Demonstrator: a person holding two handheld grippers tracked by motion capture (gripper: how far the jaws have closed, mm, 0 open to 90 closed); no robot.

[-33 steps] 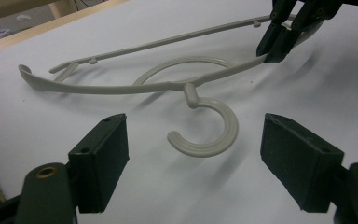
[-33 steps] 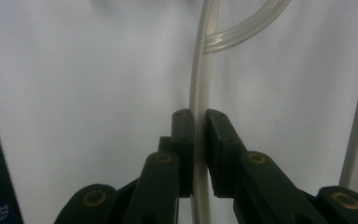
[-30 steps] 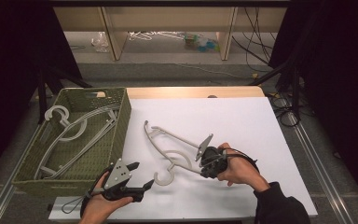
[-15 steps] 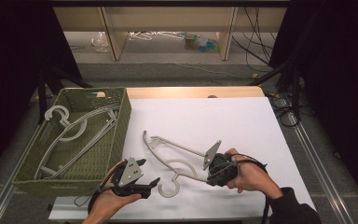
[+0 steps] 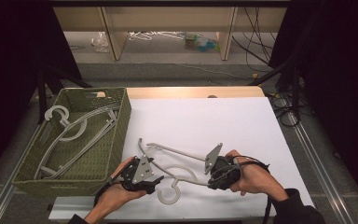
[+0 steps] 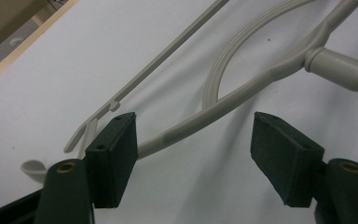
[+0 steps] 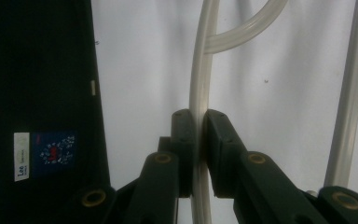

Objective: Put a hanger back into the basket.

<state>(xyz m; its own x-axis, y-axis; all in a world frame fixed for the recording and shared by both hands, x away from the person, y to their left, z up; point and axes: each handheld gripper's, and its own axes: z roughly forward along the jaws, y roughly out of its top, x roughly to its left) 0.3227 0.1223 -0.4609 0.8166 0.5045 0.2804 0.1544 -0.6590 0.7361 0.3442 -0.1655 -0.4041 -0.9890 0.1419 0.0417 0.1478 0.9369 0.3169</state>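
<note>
Seen from the high view, a white table [image 5: 242, 126] with a pale wooden far edge stands in a dim room, dark on both sides, and serves as the landmark here. On its near edge lies a grey plastic hanger [image 5: 177, 170], its hook turned toward the person. The left gripper [image 5: 154, 181] sits at the hanger's left end, the right gripper [image 5: 210, 179] at its right end, each in a hand reaching in from the near side. Off the table's left edge rests a green woven basket [image 5: 116, 135] holding more hangers [image 5: 70, 133]. Beyond the table's far edge, a grey floor runs to light wooden shelving [image 5: 168, 18], with clutter and a few hangers underneath; black cables [image 5: 279, 100] trail past the table's right side. In the left gripper view, the pads stand apart over the white tabletop [image 6: 74, 70], having just been closing; one arm of the hanger [image 6: 223, 100] passes between them, and whether the left pad touches it cannot be told. In the right gripper view, the jaws are clamped tight on a thin bar of the hanger [image 7: 199, 93], just above the white tabletop [image 7: 284, 116], whose edge gives way to darkness on the left.
</note>
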